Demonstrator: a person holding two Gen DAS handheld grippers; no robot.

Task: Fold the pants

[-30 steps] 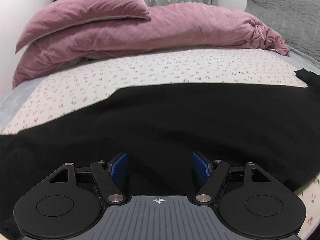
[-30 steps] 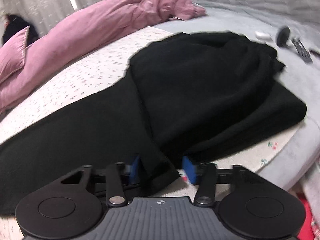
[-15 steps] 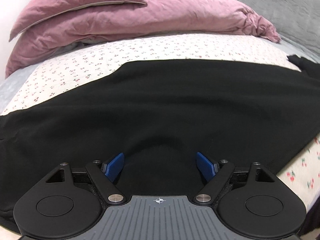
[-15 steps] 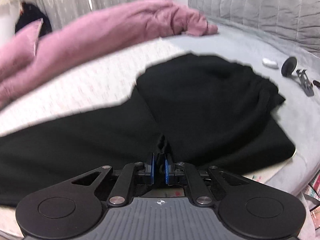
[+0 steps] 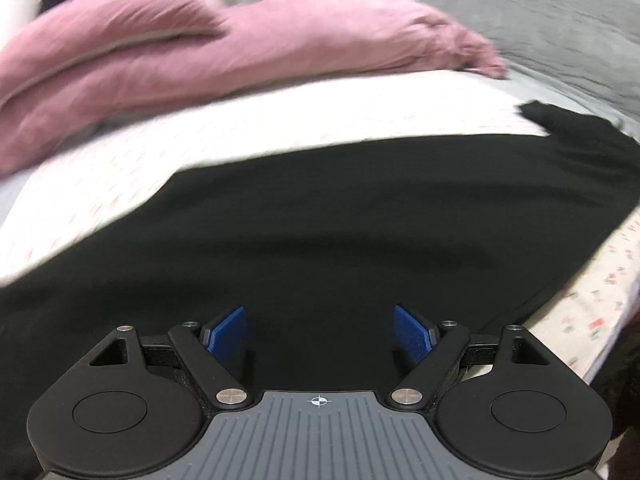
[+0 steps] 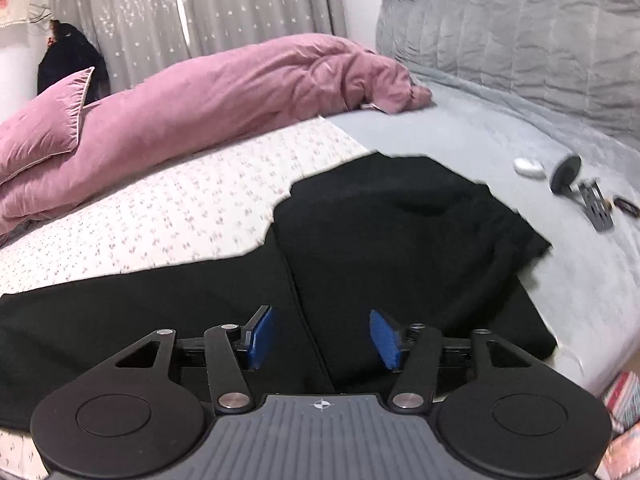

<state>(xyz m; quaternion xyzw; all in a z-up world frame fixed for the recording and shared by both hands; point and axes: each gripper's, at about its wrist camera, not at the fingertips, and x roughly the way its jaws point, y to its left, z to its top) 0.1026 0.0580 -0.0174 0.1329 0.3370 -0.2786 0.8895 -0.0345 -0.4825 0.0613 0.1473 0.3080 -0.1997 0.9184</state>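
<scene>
The black pants (image 5: pixel 360 216) lie flat across the floral bed sheet (image 5: pixel 280 128), legs stretching to the left. In the right wrist view the pants (image 6: pixel 400 240) show the waist part doubled over at the right, with a fold edge running toward me. My left gripper (image 5: pixel 320 334) is open and empty, low over the leg fabric. My right gripper (image 6: pixel 322 338) is open and empty, just above the fold edge near the bed's front.
A pink duvet (image 6: pixel 224 88) and pink pillow (image 6: pixel 40 132) lie along the back. A grey quilted headboard (image 6: pixel 520 40) stands at the right. A white case (image 6: pixel 529 167), a dark mount (image 6: pixel 576 184) and a hair tie (image 6: pixel 626 203) lie on the grey blanket (image 6: pixel 480 132).
My right gripper was shut on the fabric edge half a second ago; it has let go, opened and lifted back. My left gripper stayed open and shifted slightly over the leg.
</scene>
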